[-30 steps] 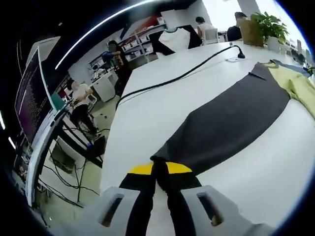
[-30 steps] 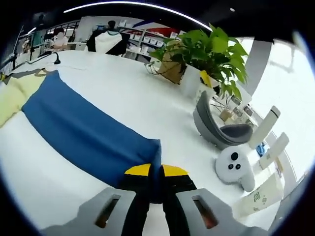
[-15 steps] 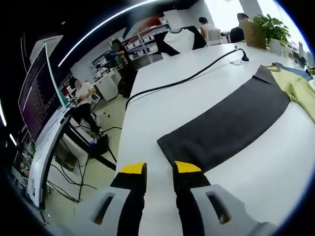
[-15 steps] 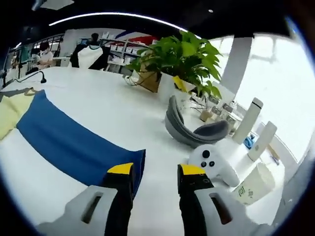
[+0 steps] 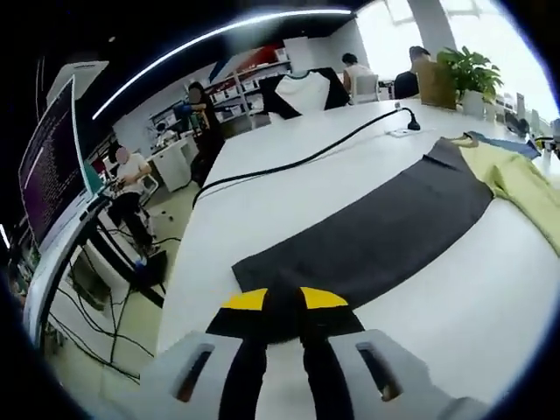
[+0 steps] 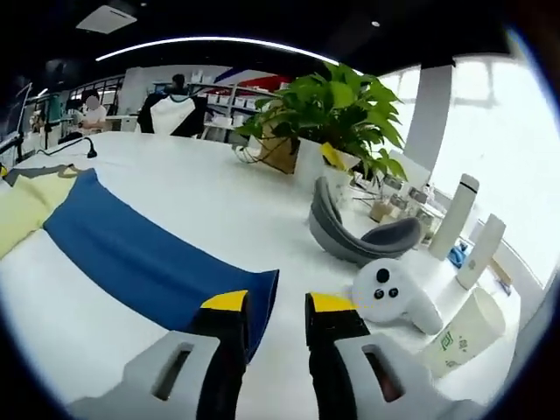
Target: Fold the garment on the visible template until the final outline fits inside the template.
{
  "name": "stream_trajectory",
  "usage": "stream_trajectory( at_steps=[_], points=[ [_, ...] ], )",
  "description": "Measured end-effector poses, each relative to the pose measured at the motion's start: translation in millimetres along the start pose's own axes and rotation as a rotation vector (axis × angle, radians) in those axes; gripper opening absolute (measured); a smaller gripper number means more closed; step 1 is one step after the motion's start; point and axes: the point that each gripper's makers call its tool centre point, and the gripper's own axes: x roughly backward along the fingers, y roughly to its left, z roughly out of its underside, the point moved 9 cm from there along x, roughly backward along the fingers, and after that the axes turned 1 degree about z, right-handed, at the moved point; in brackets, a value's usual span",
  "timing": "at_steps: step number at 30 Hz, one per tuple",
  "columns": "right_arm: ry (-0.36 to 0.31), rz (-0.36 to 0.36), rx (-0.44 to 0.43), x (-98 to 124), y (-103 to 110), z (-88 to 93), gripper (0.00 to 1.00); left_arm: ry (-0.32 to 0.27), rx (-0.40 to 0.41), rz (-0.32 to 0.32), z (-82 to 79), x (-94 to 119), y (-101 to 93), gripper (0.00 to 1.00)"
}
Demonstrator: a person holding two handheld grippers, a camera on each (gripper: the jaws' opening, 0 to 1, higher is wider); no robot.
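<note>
- The left gripper (image 5: 282, 300) has its 2 yellow-tipped jaws drawn together on the near edge of the dark grey sleeve (image 5: 372, 236), with a dark strip of cloth pinched between them.
- The right gripper (image 6: 276, 303) stands with its 2 jaws apart, a clear gap between them; the end corner of the blue sleeve (image 6: 144, 258) lies just beside the jaw nearer it, not in the gap.
- The garment lies flat on the white worktop (image 5: 271, 188): its grey sleeve runs away from the left gripper toward a pale yellow body panel (image 5: 521, 179), and in the right gripper view the blue sleeve runs back to the same yellow panel (image 6: 26, 210). I cannot make out a template outline under it.
- The cloth looks thin, light and limp. It will likely sag and drag when lifted, so a single pinch may let the sleeve twist.
- The sleeve ends are the sensible holds, at the cuff corners or hem, where a doubled edge gives the jaws something to bite.
- A black cable (image 5: 306, 144) crosses the worktop beyond the grey sleeve.
- Near the right gripper sit a white game controller (image 6: 394, 293), a paper cup (image 6: 459, 337), a grey curved holder (image 6: 359, 232) and a potted plant (image 6: 328, 109), all apart from the garment.
</note>
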Motion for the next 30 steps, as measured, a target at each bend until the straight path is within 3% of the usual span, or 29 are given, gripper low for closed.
stream_trajectory(
  at_steps=[4,7,10,13,20,22,23,24,26,30],
  points=[
    [-0.016,-0.045,0.018,-2,10,-1.5,0.08,-0.028,0.079,0.023,-1.7,-4,-3.0,0.03],
    [-0.023,-0.101,-0.047,-7,19,-0.4,0.0,0.01,0.13,0.019,0.5,-7,-5.8,0.02],
    [-0.01,-0.124,-0.088,-10,24,2.4,0.0,-0.004,0.133,0.039,-0.1,-10,-8.6,0.01],
    [0.002,-0.096,-0.061,-13,29,5.2,0.0,-0.002,0.136,0.03,0.5,-12,-7.9,0.01],
    [0.013,-0.137,-0.073,-11,36,6.7,0.0,-0.016,0.206,0.026,2.1,-11,-7.7,0.01],
    [0.081,-0.142,-0.129,-13,40,12.1,0.0,-0.02,0.276,0.021,2.2,-11,-7.5,0.01],
    [0.032,-0.135,-0.125,-14,37,4.8,0.0,-0.022,0.274,0.024,2.6,-11,-6.5,0.01],
    [0.05,-0.143,-0.15,-17,35,4.6,0.0,-0.023,0.275,0.021,2.7,-11,-7.0,0.01],
    [0.053,-0.147,-0.082,-11,42,5.5,0.0,-0.02,0.244,0.011,1.9,-12,-7.7,0.01],
    [0.086,-0.147,-0.102,-16,37,4.0,0.0,0.006,0.075,-0.037,-0.8,-13,-9.7,0.01]
  ],
)
